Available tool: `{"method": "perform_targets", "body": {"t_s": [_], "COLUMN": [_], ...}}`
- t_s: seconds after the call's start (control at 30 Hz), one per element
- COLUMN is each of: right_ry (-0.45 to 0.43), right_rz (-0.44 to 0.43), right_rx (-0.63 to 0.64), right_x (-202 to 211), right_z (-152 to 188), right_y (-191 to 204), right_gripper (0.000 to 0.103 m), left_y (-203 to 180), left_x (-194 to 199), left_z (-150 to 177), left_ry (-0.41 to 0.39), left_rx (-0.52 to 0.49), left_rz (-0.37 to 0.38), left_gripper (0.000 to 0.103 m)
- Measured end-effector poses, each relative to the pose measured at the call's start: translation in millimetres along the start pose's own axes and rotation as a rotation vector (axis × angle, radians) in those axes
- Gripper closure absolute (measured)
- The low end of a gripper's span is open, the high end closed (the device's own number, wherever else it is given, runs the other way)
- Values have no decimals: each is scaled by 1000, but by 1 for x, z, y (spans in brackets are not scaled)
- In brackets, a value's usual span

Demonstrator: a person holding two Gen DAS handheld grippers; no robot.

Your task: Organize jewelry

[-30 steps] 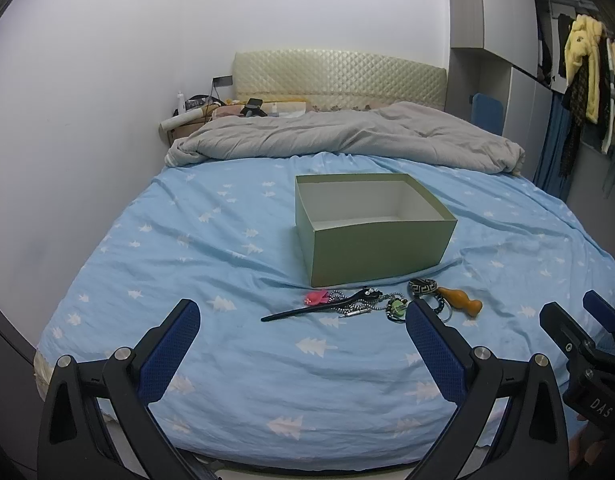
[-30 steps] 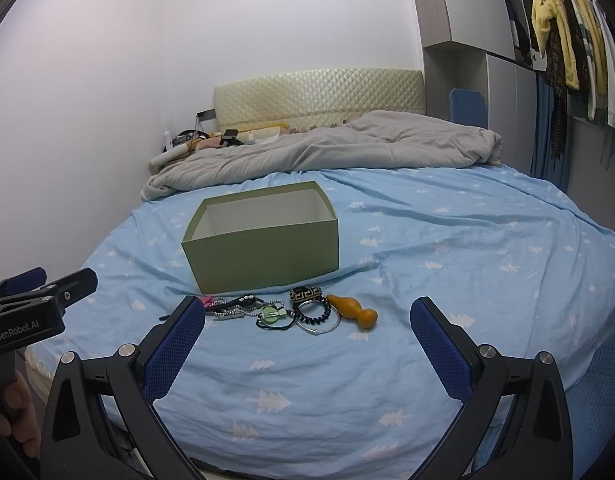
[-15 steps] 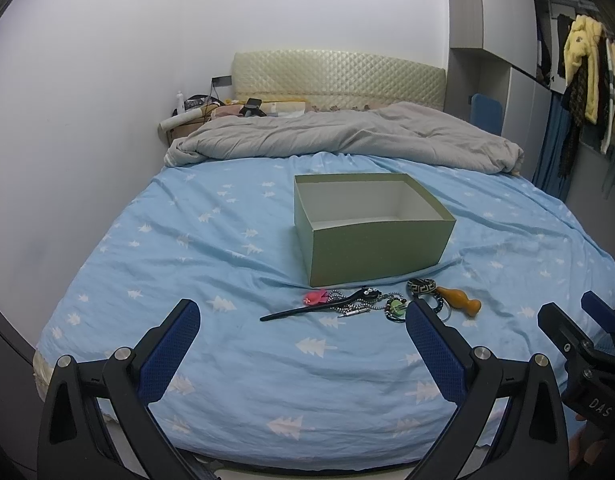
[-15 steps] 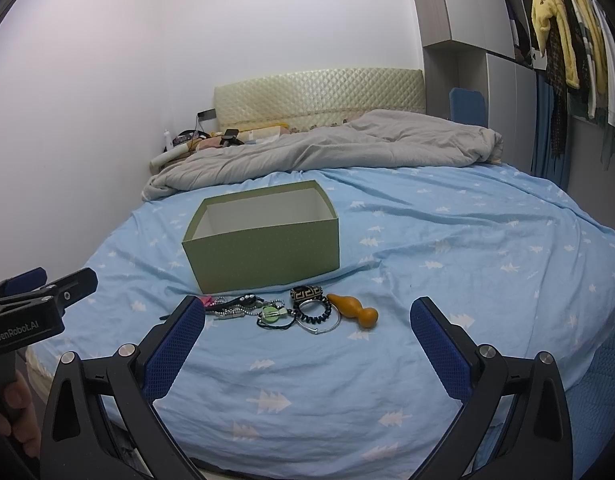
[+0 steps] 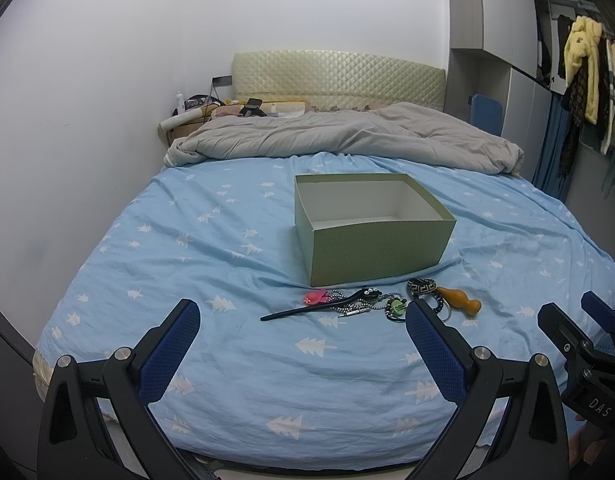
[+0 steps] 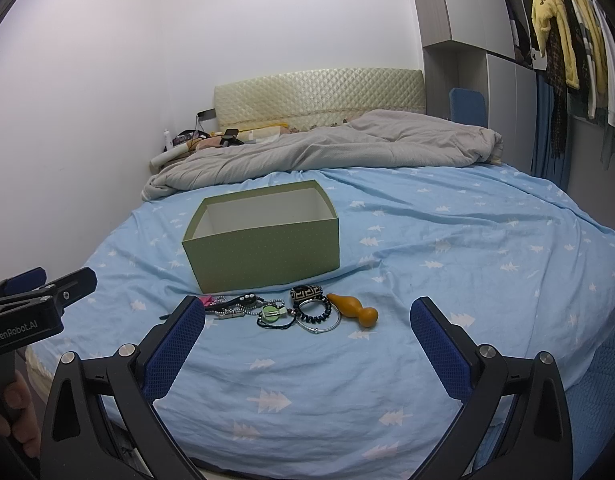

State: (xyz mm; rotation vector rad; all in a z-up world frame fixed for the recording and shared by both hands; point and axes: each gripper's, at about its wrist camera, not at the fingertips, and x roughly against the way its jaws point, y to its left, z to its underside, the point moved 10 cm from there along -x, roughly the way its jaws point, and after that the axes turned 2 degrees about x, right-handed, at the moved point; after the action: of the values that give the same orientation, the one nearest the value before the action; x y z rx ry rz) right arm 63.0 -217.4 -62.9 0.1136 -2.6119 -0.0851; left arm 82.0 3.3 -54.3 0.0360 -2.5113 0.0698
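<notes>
Right wrist view first: I've got the right gripper (image 6: 307,332) spread wide with nothing in it, hovering at the near edge of the bed (image 6: 467,240). Between its fingers, farther off, lies the jewelry in a row: orange gourd pendant (image 6: 353,310) on the right, silver bangle (image 6: 321,320), black beaded bracelet (image 6: 313,312), patterned band (image 6: 306,293), green pendant (image 6: 272,314), black hairpin (image 6: 235,303), pink clip (image 6: 206,300). Just behind them sits the green box (image 6: 263,264), open-topped and, from what I can see, empty. My left gripper (image 5: 303,336) is also wide open, holding nothing. I judge we're at the start: nothing boxed yet. Next I'd reach forward and down onto one piece; the gourd looks easiest, the bangle flat and fiddly.
</notes>
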Motion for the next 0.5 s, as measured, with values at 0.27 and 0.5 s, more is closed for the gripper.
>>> {"method": "perform_targets", "body": {"t_s": [0.27, 0.5], "right_ry": [1, 2], "right_rz": [0, -1], "right_rx": [0, -1], "right_x": [-1, -1], "right_z": [1, 1], "right_y": [0, 0], "right_gripper": [0, 0], "left_y": [0, -1], "left_x": [0, 0], "left_z": [1, 1], "left_ry": [1, 2], "left_rx": [-2, -2], "left_rz": [0, 3], "left_gripper": [0, 0]}}
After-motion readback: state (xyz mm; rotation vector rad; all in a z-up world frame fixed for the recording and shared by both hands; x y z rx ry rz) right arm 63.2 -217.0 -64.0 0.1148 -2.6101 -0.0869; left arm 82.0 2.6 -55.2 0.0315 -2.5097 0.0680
